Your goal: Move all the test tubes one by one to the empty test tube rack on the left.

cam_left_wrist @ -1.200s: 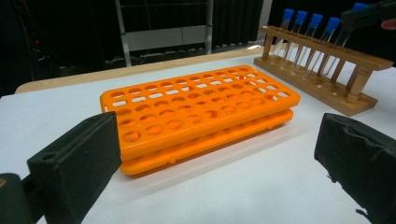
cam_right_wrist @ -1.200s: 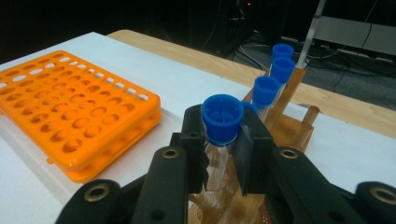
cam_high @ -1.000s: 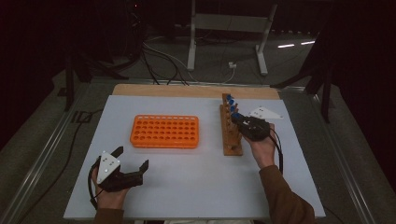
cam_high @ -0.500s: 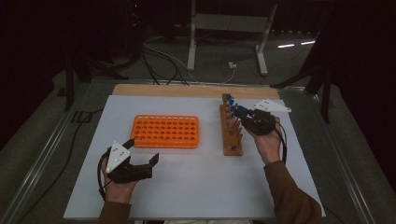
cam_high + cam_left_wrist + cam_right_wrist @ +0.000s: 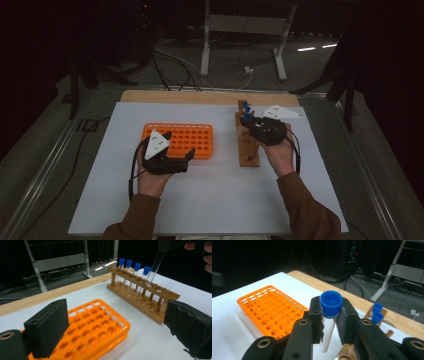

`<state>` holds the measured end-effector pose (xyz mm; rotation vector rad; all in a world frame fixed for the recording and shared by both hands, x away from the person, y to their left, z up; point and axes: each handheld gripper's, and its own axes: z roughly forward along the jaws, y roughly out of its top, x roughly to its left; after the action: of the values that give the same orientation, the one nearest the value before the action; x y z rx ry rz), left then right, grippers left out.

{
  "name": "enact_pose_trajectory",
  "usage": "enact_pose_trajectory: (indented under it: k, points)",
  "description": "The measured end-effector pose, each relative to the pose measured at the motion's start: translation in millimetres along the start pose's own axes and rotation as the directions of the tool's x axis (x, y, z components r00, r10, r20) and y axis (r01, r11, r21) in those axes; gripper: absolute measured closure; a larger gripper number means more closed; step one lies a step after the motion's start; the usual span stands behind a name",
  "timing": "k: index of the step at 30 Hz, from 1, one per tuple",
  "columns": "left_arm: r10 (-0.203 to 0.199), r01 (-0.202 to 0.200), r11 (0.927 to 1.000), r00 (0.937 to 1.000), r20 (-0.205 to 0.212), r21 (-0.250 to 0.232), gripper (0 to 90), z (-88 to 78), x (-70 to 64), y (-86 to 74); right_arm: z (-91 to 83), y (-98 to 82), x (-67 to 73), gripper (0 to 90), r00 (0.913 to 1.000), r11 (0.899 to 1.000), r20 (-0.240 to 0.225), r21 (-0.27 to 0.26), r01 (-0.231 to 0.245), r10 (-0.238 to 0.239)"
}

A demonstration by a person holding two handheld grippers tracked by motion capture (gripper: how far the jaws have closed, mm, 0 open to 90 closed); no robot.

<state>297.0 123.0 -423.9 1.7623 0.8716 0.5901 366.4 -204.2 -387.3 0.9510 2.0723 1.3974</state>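
Your right gripper [image 5: 248,121] is clamped just under the blue cap of a clear test tube [image 5: 329,327]; the right gripper view shows both pads pressed against the glass. In the left gripper view the tube's [image 5: 154,267] round bottom hangs tilted just above the wooden rack [image 5: 150,298], over its near end and not seated in a hole, as far as that view tells. The rack [image 5: 247,150] stands right of centre on the white table [image 5: 225,195], running near to far. Four more capped tubes [image 5: 132,277] stand upright in its far holes.

Your left gripper [image 5: 180,155] has its jaws spread wide with nothing between them; they have just been closing a little, and the gap holds only air. It sits low at the near left, just at the near edge of the orange rack [image 5: 192,137], which lies flat left of centre with every hole vacant. In the left gripper view the two black pads [image 5: 50,327] frame both racks beyond.

The two racks stand apart with bare table between them.
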Motion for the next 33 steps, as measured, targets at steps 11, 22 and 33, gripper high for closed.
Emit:
enact_pose_trajectory:
  k: [11,22,33]
  points:
    - [0.016,-0.015,0.9998,0.9971,0.075,-0.012,17.4,44.3,-13.7,17.0,9.5,5.9,21.1,76.2,0.9972,1.0,-0.074,0.009,0.012,-0.011]
    - [0.044,-0.048,0.9985,0.9876,0.151,0.025,37.3,69.1,-27.7,26.2,20.1,15.8,40.6,76.2,0.9875,0.999,-0.155,0.029,0.035,-0.03]
    - [0.08,-0.084,0.9963,0.9844,0.156,0.019,74.0,77.5,-33.3,29.8,24.7,15.6,47.7,76.2,0.9798,0.999,-0.2,0.034,0.018,-0.011]
